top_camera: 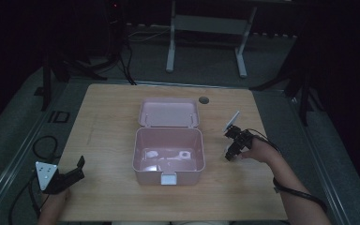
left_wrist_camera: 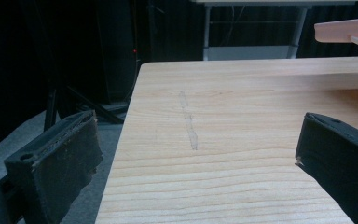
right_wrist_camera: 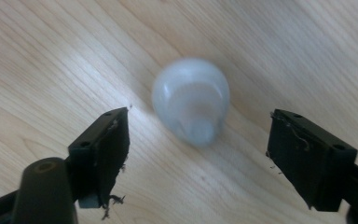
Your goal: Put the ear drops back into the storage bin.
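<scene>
Small white plastic bottle (right_wrist_camera: 191, 103) stands on the wooden table (right_wrist_camera: 51, 56), between the spread, untouching jaws of the right gripper (right_wrist_camera: 198, 154). Likely light, slick, tippy; grip the body. Left gripper (left_wrist_camera: 196, 163) gapes empty.

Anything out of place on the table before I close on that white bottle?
Only the small white bottle itself: it stands on the bare table to the right of the open pink box, while the other white items lie inside the box. The right gripper hangs over the bottle, jaws wide and not touching it. No spill or damage is visible.
</scene>
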`<action>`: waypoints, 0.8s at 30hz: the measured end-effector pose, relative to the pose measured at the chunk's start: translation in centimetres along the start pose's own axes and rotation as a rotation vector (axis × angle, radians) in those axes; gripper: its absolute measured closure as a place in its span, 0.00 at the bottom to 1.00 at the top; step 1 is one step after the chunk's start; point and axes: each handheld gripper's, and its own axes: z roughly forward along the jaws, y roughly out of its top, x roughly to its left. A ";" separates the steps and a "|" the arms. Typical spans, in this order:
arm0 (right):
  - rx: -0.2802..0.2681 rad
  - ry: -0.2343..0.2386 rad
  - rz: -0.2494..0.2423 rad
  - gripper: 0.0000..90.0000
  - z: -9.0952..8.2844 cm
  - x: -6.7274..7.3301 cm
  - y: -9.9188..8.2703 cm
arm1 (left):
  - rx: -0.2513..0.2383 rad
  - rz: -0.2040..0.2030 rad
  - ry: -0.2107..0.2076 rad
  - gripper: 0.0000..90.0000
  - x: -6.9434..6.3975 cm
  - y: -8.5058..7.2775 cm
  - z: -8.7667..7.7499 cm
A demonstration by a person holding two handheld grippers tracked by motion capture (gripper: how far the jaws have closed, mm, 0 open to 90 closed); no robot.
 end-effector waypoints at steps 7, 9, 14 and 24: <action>0.000 0.012 -0.047 0.28 -0.1 0.3 1.3 | 0.000 0.001 -0.004 0.00 0.0 0.0 0.0; 0.016 0.010 -0.050 0.31 0.1 0.3 1.6 | 0.000 0.002 -0.004 0.00 0.0 0.0 0.0; 0.029 0.004 -0.043 0.38 0.4 0.0 1.8 | 0.001 0.003 -0.006 0.00 0.0 0.0 0.0; 0.045 0.011 -0.101 0.66 0.8 0.4 2.0 | 0.004 0.005 -0.006 0.00 0.0 0.0 0.0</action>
